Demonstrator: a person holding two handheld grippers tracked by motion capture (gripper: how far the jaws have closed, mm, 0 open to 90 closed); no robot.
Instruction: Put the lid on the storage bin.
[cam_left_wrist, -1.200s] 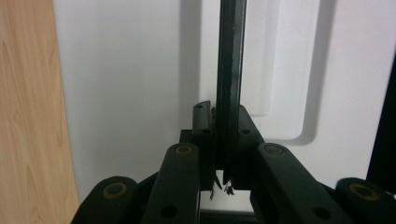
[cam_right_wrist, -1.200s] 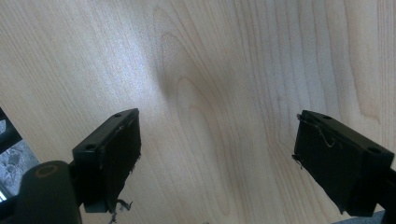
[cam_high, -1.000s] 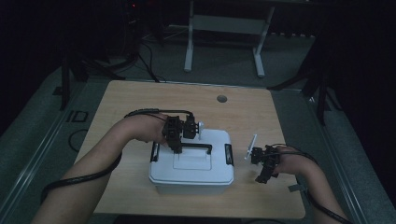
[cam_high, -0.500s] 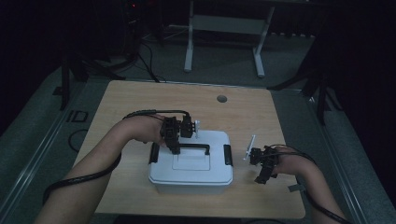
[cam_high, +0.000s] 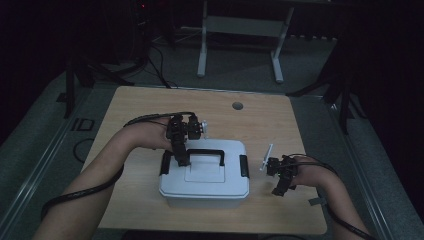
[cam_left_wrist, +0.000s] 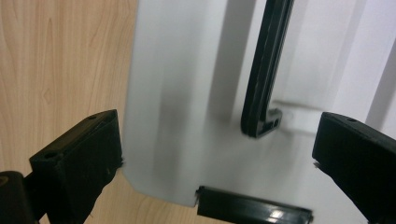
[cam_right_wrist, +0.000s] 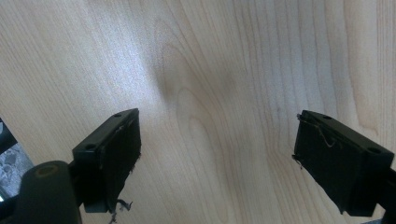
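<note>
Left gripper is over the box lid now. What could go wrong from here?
The left gripper is open over the white box, with the black handle off-centre between its jaws; closing now might miss or clip it. The right gripper hangs open above bare table, so the box could slide unbraced.

Both forearms are bare, without sleeves. The left gripper (cam_high: 182, 159) and right gripper (cam_high: 280, 189) are black, each trailing a black cable toward 6 o'clock. Their jaws are blocky rectangular pads with small screw holes and frayed edges.
</note>
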